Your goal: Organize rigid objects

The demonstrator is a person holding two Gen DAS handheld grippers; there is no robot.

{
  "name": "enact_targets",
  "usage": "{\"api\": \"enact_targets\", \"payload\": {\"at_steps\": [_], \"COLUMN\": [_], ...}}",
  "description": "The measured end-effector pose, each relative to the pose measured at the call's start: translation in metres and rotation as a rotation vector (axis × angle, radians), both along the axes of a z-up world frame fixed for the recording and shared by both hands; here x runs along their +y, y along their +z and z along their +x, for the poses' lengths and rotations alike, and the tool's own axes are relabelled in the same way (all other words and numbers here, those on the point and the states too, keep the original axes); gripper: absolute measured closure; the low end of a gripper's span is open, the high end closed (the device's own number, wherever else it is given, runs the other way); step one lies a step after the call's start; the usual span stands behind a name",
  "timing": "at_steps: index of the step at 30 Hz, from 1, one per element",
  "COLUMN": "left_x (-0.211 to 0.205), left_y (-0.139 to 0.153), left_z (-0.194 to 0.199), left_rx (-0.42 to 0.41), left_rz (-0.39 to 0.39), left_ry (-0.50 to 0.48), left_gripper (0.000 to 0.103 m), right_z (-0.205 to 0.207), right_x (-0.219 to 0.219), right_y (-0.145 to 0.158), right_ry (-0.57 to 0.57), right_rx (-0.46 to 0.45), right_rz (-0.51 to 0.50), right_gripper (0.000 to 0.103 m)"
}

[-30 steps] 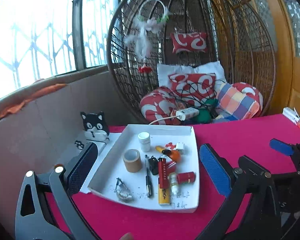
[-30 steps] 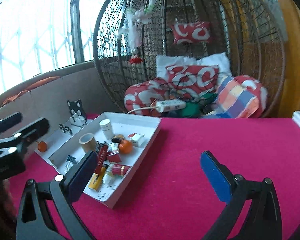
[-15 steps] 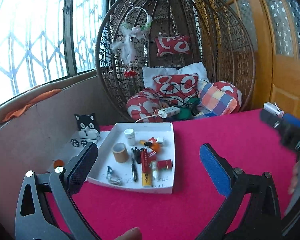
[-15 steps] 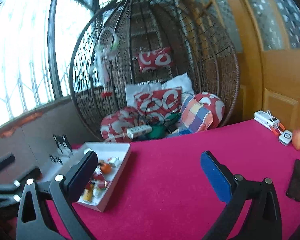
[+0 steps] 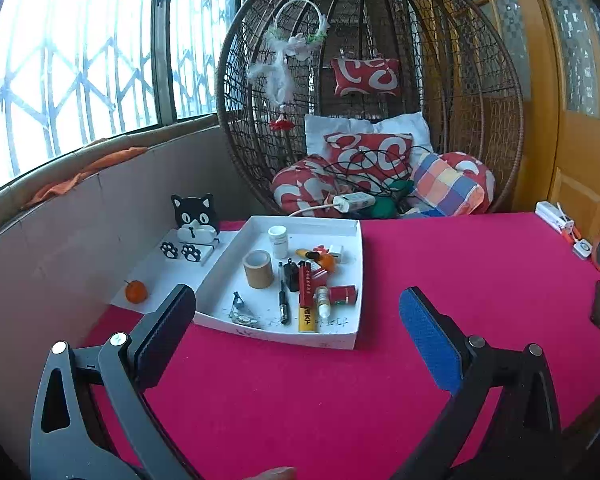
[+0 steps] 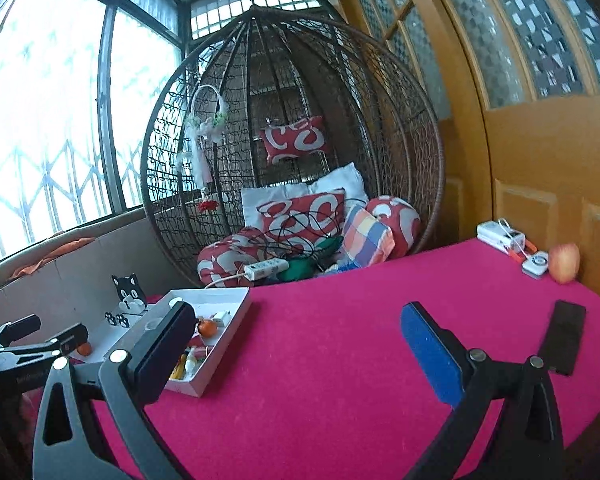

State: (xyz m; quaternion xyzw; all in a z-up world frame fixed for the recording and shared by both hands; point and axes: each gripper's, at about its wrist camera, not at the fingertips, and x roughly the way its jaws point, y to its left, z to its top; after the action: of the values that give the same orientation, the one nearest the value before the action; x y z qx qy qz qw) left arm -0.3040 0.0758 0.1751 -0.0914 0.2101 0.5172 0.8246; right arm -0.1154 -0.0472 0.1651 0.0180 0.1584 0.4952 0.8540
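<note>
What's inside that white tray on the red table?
The white tray holds a tape roll, white bottle, black pen, red tubes and other small items. Anything beneath the clutter is hidden.

The tray (image 5: 356, 280) sits on the table (image 5: 460, 280), ahead of the left tongs (image 5: 296, 332). In it, a tape roll (image 5: 258, 269) stands left of a pen (image 5: 283, 296), and a bottle (image 5: 278, 241) stands behind them. A small fruit (image 5: 135, 291) lies left of the tray. A phone (image 6: 563, 336) lies right of the right tongs (image 6: 296, 344), with an apple (image 6: 564, 263) behind it.
</note>
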Motion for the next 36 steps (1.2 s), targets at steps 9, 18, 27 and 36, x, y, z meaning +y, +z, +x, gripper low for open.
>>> {"api": "enact_targets", "payload": {"at_steps": [9, 18, 27, 36], "left_x": [-0.006, 0.0, 0.005, 0.001], "left_y": [-0.001, -0.008, -0.013, -0.015], "left_z": [-0.008, -0.006, -0.005, 0.0], "left_rx": [-0.031, -0.033, -0.027, -0.019], "left_rz": [-0.033, -0.078, -0.103, -0.105], "left_ry": [0.019, 0.011, 0.006, -0.015], "left_gripper": [0.0, 0.0, 0.0, 0.0], "right_z": [-0.009, -0.008, -0.005, -0.003], "right_x": [-0.01, -0.008, -0.009, -0.009], "right_y": [0.005, 0.0, -0.002, -0.005], "right_ry": [-0.04, -0.04, -0.048, -0.046], "right_rx": [-0.064, -0.042, -0.038, -0.033], "right_rz": [0.026, -0.006, -0.01, -0.022], "right_gripper": [0.0, 0.0, 0.0, 0.0]}}
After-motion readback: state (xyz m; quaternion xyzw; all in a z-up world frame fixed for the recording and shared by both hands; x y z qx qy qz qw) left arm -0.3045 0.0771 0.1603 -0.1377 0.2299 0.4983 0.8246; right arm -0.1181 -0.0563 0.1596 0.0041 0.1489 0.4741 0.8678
